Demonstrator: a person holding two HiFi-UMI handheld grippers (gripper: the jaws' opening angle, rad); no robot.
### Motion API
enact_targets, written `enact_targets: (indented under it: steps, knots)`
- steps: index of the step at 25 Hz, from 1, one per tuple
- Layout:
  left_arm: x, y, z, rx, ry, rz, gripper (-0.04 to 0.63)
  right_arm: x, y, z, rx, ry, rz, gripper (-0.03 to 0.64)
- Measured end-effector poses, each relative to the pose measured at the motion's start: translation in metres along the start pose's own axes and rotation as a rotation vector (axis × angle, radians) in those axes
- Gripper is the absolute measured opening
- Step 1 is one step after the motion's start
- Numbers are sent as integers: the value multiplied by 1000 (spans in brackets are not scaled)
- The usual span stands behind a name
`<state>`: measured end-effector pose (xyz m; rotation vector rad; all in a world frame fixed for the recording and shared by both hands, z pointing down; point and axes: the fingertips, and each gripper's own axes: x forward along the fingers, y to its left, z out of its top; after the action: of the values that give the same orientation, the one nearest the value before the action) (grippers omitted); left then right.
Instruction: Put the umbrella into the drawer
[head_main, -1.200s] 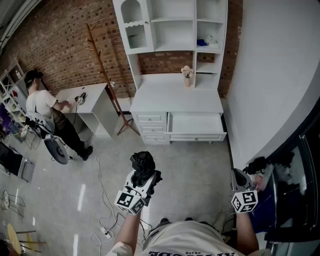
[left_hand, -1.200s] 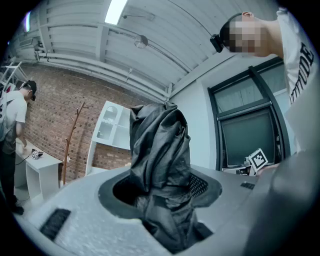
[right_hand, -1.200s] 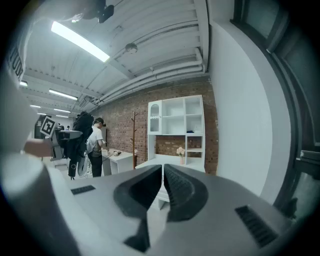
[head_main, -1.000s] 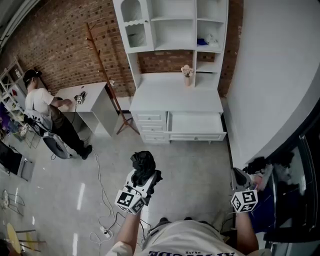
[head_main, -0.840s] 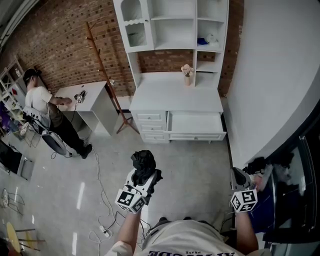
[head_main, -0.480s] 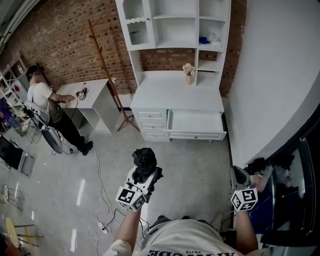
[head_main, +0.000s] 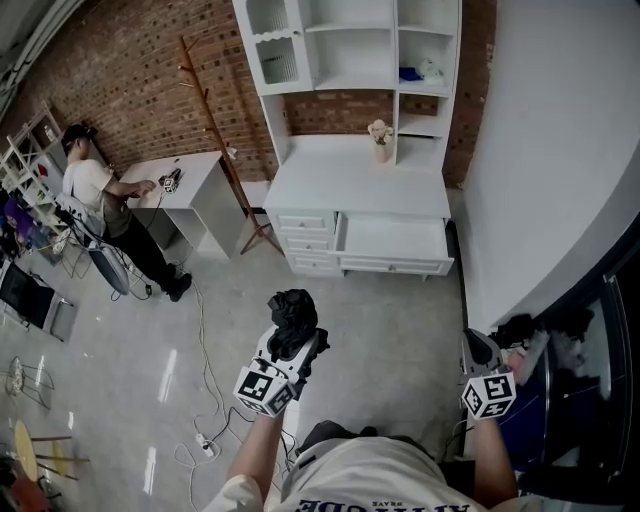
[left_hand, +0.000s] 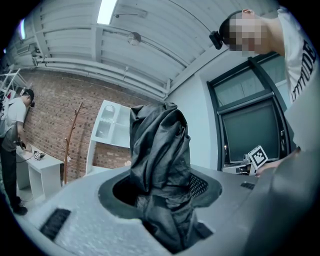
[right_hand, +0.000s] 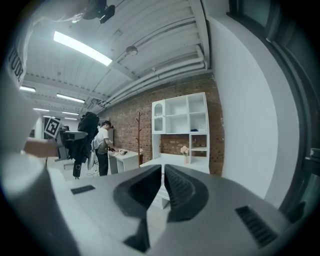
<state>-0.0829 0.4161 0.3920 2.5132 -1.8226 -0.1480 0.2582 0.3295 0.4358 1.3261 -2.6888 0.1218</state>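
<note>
A folded black umbrella stands upright between the jaws of my left gripper, which is shut on its lower part. In the left gripper view the umbrella's crumpled fabric fills the gap of the left gripper. My right gripper is at the lower right, shut with nothing in it; its pads nearly touch. Ahead, the white cabinet's wide drawer is pulled open and looks bare inside. Both grippers are some way back from it, over the floor.
The white cabinet has a shelf unit, a small vase and three small drawers. A coat stand leans at its left. A person works at a white desk. Cables lie on the floor. A dark window unit is on the right.
The cabinet and its open drawer have come a little nearer and lower in the head view. Both grippers keep their hold and pose. The person at the desk shifted slightly.
</note>
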Motion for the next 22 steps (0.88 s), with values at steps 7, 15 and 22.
enact_targets:
  steps: [7, 15, 22]
  knots:
    - [6, -15, -8, -16, -2, 5, 244, 1, -6, -16, 5, 23, 26, 37]
    - [21, -12, -11, -12, 16, -7, 242, 16, -15, -18, 19, 46, 14, 37]
    - [45, 11, -17, -24, 20, -21, 242, 40, -18, -20, 15, 60, 3, 37]
